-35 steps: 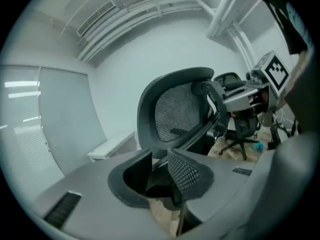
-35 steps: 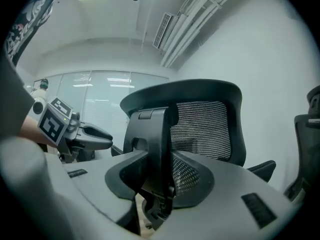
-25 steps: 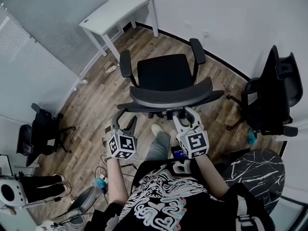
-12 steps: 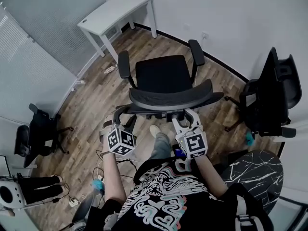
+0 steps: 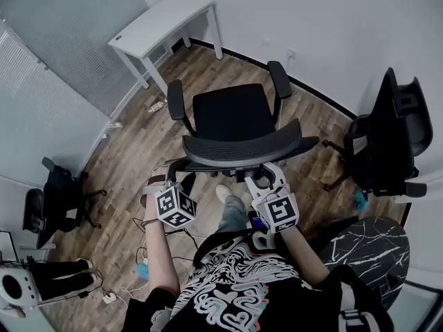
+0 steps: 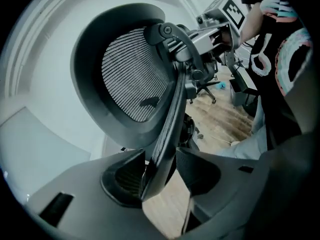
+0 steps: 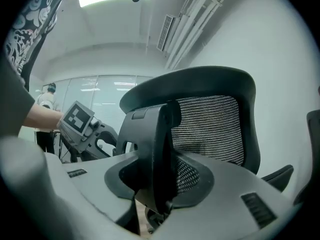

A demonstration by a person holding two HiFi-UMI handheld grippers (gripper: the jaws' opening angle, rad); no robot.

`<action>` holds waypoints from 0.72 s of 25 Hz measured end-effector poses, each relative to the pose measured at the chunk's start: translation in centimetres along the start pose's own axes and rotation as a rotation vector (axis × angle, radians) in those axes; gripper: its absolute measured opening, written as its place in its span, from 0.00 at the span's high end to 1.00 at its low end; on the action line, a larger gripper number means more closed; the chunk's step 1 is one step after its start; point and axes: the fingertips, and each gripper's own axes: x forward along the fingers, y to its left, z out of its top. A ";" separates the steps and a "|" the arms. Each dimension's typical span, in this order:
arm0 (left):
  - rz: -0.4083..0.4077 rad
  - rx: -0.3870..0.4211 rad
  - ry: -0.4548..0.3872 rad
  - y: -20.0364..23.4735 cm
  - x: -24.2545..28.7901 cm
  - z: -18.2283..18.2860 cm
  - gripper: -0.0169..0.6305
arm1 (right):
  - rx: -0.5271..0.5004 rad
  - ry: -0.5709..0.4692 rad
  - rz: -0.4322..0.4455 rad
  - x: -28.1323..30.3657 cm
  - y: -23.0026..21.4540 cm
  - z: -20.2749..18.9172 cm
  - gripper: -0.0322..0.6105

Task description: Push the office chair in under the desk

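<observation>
While apart from desk point(image 5: 163, 19), chair point(image 5: 232, 113) on wood floor point(image 5: 135, 144): left claw point(image 5: 178, 174) closing round backrest point(image 5: 242, 147), right claw point(image 5: 265, 173) gripping it.

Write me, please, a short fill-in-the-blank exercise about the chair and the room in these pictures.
1. The office chair is ____ in colour.
2. The desk, which stands apart from the office chair, is ____ in colour.
3. The right claw is shut on the office chair's back frame, gripping it from ____.
4. The floor is laid with ____ planks.

Missing words: black; white; behind; wooden
</observation>
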 end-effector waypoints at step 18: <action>-0.019 0.067 -0.016 -0.6 1.9 1.3 0.63 | 0.039 -0.037 0.009 0.1 -0.3 0.1 0.77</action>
